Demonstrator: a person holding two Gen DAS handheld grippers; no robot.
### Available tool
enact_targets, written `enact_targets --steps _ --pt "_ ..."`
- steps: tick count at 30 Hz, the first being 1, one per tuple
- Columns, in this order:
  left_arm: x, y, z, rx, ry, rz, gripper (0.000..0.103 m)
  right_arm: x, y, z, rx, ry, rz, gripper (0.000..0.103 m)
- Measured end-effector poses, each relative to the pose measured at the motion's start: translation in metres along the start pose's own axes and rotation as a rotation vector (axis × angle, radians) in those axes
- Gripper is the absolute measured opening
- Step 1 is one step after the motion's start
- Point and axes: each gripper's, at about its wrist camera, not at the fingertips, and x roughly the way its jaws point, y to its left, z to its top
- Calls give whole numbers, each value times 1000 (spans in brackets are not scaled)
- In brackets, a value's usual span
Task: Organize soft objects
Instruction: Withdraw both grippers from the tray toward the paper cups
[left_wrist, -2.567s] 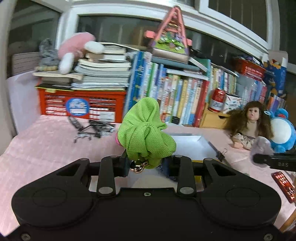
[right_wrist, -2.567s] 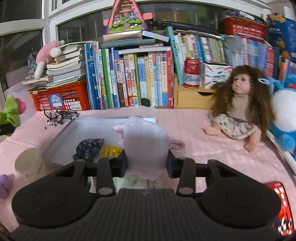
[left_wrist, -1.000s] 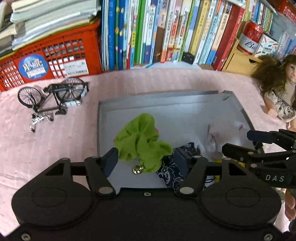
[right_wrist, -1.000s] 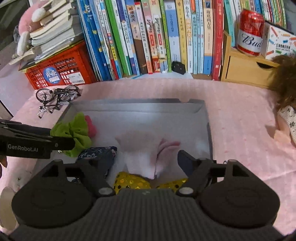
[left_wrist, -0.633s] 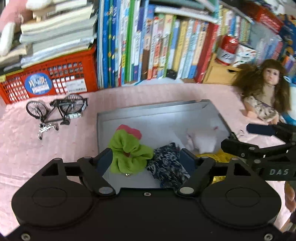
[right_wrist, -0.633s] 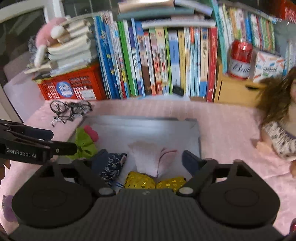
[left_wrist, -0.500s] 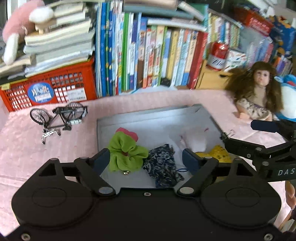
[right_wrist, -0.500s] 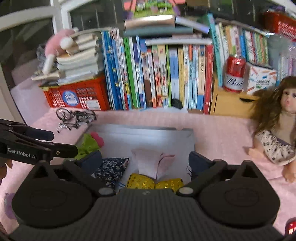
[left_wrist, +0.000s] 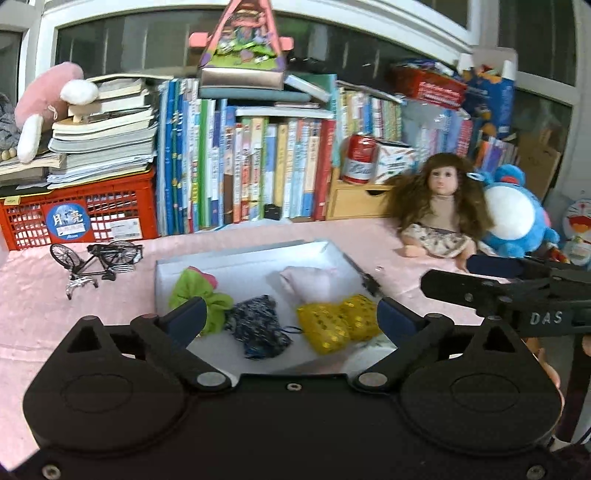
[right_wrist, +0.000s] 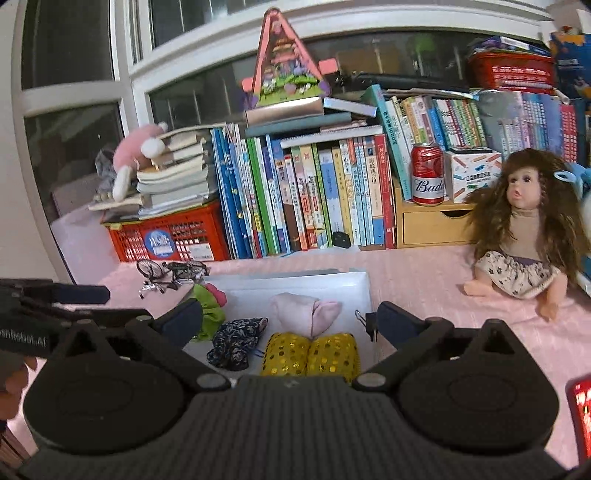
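A shallow grey tray (left_wrist: 236, 260) (right_wrist: 354, 277) lies on the pink tablecloth. In it lie a green cloth toy (left_wrist: 192, 291) (right_wrist: 208, 304), a dark blue patterned pouch (left_wrist: 258, 326) (right_wrist: 234, 343), a pale pink soft toy (left_wrist: 308, 282) (right_wrist: 303, 312) and a yellow sequin piece (left_wrist: 338, 323) (right_wrist: 310, 354). My left gripper (left_wrist: 290, 317) is open and empty, held above the tray's near side. My right gripper (right_wrist: 290, 319) is open and empty, also above the tray's near side. The right gripper also shows in the left wrist view (left_wrist: 480, 277).
A small model bicycle (left_wrist: 96, 260) (right_wrist: 171, 271) stands left of the tray. A doll (left_wrist: 439, 210) (right_wrist: 524, 225) and a blue plush (left_wrist: 517, 218) sit at the right. Books, a red crate (left_wrist: 77, 218) and a can (right_wrist: 427, 173) line the back. A binder clip (right_wrist: 369, 321) is at the tray's right edge.
Both grippers let go of their toys, the green one and the pink one, in the tray. Both then opened wide and pulled back and up from the tray.
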Motion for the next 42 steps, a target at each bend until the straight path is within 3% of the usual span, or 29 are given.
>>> enact_targets --steps 10,18,42 --pt "-28 -19 -38 -45 -52 -25 101 -36 7 -33 -41 -112 -4 103" --pt "-36 -25 -61 -36 -67 14 102 -42 4 -53 -34 -108 -22 103" --pt "-31 -33 -115 -32 -11 86 102 -50 12 -99 -67 -135 -92 103"
